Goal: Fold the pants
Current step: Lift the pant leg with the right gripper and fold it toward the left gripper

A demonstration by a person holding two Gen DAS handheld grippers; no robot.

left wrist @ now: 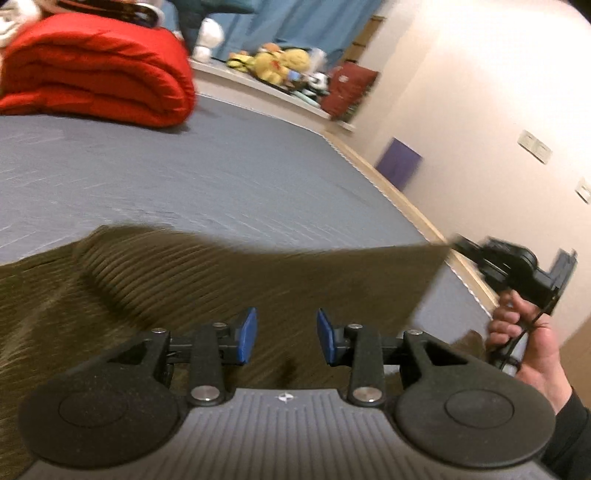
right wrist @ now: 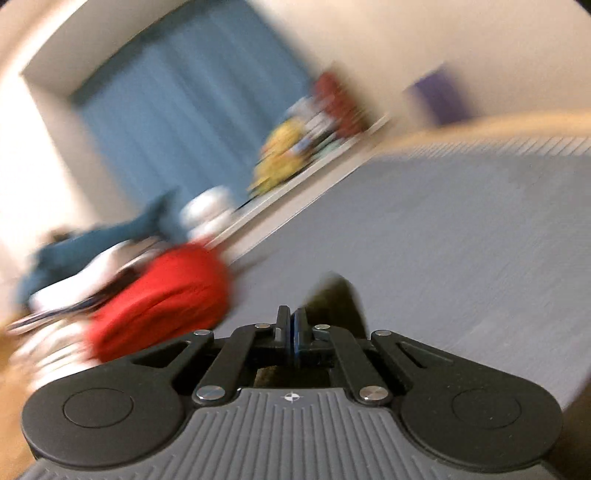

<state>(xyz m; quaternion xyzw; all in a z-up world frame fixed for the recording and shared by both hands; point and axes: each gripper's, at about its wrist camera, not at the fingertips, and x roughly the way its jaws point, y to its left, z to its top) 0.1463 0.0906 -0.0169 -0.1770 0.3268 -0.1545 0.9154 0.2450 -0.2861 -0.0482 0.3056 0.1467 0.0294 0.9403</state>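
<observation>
Olive-brown corduroy pants (left wrist: 184,280) lie on the grey-blue bed (left wrist: 221,173) in the left wrist view. My left gripper (left wrist: 286,336) is open just above the fabric and holds nothing. My right gripper (left wrist: 458,245) appears at the right, shut on a corner of the pants and lifting it off the bed so the cloth is stretched taut. In the blurred right wrist view my right gripper (right wrist: 292,325) has its jaws together on a dark piece of the pants (right wrist: 332,295).
A folded red quilt (left wrist: 96,70) lies at the far left of the bed, also in the right wrist view (right wrist: 162,295). A ledge with stuffed toys (left wrist: 280,64) and a blue curtain (left wrist: 295,22) runs behind. The bed's wooden edge (left wrist: 399,192) and wall are at right.
</observation>
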